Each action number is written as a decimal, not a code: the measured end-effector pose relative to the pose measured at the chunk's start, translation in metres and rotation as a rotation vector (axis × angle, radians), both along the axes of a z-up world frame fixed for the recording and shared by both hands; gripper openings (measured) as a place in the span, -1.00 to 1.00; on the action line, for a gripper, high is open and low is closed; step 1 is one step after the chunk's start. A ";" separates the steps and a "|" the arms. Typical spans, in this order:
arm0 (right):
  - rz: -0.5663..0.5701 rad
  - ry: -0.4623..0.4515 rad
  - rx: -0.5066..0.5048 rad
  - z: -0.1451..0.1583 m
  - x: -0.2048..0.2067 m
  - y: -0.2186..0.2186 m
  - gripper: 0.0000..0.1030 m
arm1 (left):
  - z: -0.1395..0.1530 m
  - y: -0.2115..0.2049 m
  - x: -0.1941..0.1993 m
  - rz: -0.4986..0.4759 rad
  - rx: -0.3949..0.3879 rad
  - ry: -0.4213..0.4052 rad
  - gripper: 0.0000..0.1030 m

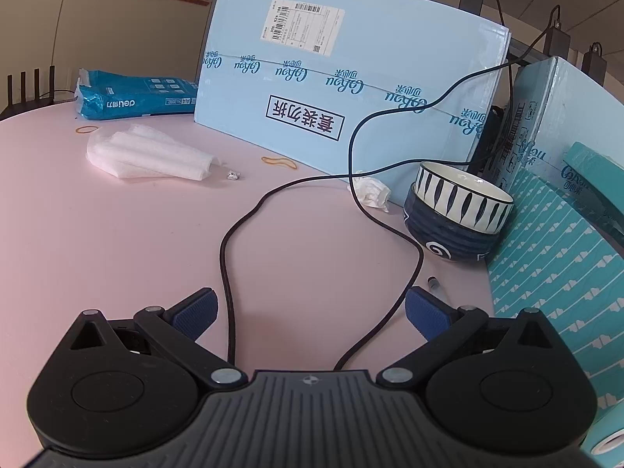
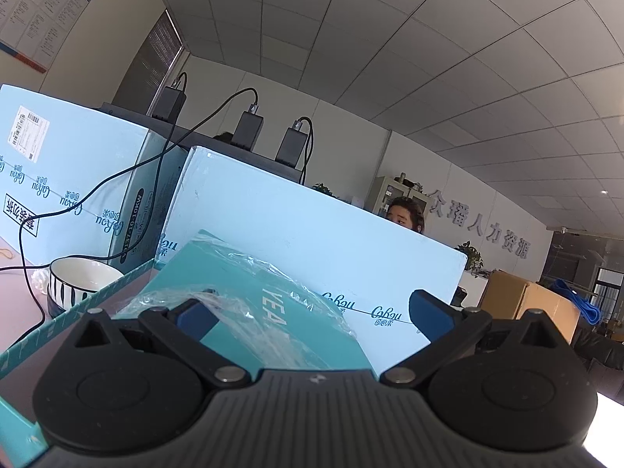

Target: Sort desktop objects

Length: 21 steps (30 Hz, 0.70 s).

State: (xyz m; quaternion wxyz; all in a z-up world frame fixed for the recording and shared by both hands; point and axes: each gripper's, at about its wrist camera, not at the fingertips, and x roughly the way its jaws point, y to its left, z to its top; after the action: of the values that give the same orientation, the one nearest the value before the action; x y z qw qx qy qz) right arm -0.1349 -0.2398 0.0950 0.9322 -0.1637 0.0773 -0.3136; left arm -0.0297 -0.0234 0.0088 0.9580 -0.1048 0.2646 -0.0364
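Left gripper (image 1: 310,314): we see its two blue-padded fingers spread wide with nothing between them, low over the pink table (image 1: 117,234).
Right gripper (image 2: 312,316): its fingers are also spread apart and grasp nothing; a teal box (image 2: 249,304) wrapped in loose clear plastic lies between and just beyond them.
Teal box: in the right wrist view it leans tilted against a pale blue carton (image 2: 312,241), inside a patterned teal tray (image 1: 553,273) at the right of the table.
Black cable (image 1: 224,257): we follow it looping across the table from near the left gripper, away past the bowls and up over the cartons.
Stacked bowls (image 1: 456,210): a white bowl with dark stripes sits inside a dark blue bowl, far right, touching the tray's edge.
Crumpled tissue (image 1: 372,191): just left of the bowls, under the cable.
Folded white foam sheet (image 1: 152,154): far left on the table.
Rubber bands: one (image 1: 279,162) right of the foam sheet, another (image 1: 86,129) beyond it.
Small clear tube (image 1: 436,286): on the table by the left gripper's right finger.
Blue paper pack (image 1: 132,95): at the far left, beside a large pale blue carton (image 1: 351,78) standing upright.
Background: a person (image 2: 405,214) is partly visible behind the carton in the right wrist view.
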 end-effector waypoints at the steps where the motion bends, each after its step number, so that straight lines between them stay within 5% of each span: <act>1: 0.001 0.001 -0.001 0.000 0.000 0.001 1.00 | 0.000 0.000 0.000 -0.001 0.000 0.000 1.00; 21: -0.002 0.018 -0.004 0.001 0.012 0.007 1.00 | 0.000 0.000 0.001 -0.005 -0.002 0.001 1.00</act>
State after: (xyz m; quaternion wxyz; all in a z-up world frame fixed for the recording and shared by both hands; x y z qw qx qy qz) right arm -0.1233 -0.2331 0.0963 0.9308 -0.1681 0.0851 -0.3131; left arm -0.0292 -0.0230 0.0090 0.9576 -0.1052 0.2652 -0.0392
